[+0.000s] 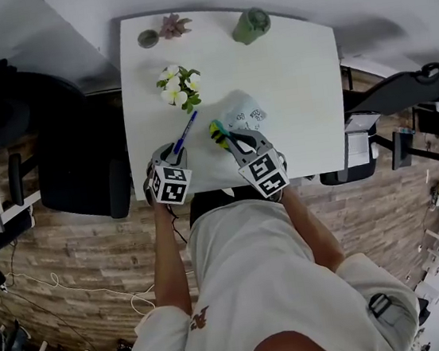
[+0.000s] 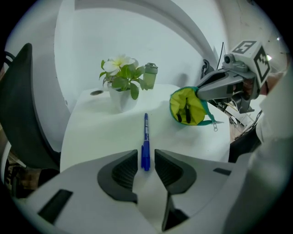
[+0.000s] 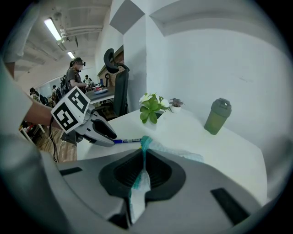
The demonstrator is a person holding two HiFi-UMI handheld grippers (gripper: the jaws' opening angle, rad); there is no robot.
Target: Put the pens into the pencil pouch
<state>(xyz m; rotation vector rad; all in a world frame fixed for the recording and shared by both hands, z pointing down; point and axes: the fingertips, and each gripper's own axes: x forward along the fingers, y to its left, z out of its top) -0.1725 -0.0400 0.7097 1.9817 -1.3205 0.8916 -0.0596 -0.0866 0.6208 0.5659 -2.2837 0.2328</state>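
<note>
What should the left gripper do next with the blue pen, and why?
Probably close the left gripper on the blue pen. The pen lies flat on the table with its near end between the jaws, which stand slightly apart from it. The right gripper is shut on the edge of the pencil pouch, whose mouth is open, so it looks ready to receive the pen.

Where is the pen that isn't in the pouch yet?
Find the white table, then the pot of white flowers on it. Just in front of the pot lies a blue pen, its near end between the left gripper's jaws. It is the only long, thin, blue thing there; the pouch beside it is floppy and yellow-green inside.
</note>
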